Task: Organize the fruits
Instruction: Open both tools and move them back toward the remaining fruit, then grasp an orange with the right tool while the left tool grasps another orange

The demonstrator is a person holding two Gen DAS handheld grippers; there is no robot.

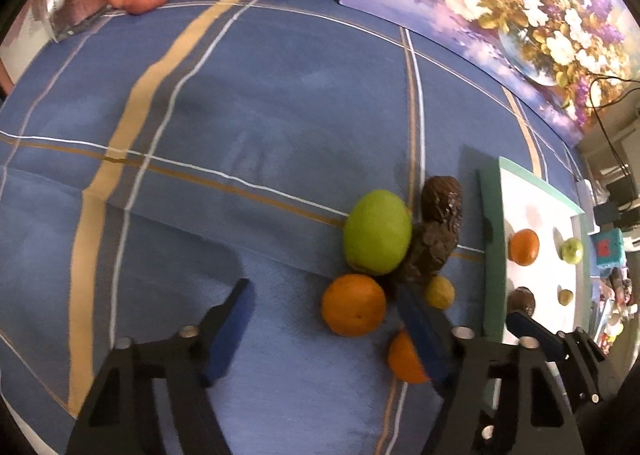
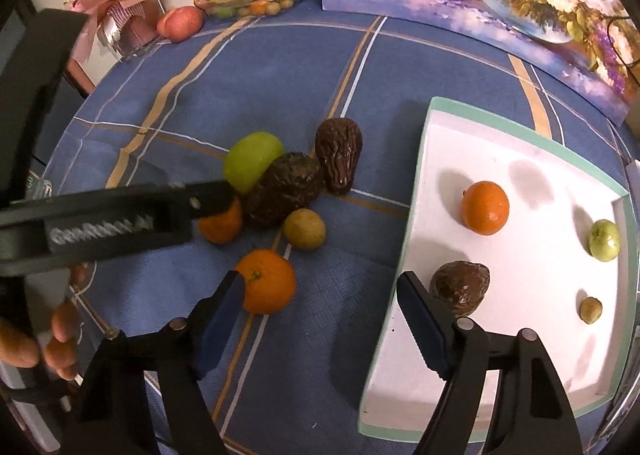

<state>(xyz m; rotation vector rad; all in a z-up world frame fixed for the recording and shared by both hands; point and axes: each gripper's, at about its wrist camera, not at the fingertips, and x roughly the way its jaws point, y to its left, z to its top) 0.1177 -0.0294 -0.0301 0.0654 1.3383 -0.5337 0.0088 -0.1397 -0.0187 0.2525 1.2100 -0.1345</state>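
warm, dim indoor light; soft shadows fall left of the white tray (image 2: pixel 520 335); fisheye bends edges, corners dark, slight blur.

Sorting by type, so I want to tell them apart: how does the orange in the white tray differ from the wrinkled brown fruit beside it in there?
The orange is smooth and bright; the brown fruit is dark and wrinkled. The orange is round, the brown fruit tapers to a point. The orange lies farther from the right gripper. Both rest inside the white tray, apart.

A blue plaid tablecloth (image 2: pixel 312 67) carries loose fruit (image 2: pixel 266 281) and a white tray (image 2: pixel 416 215).
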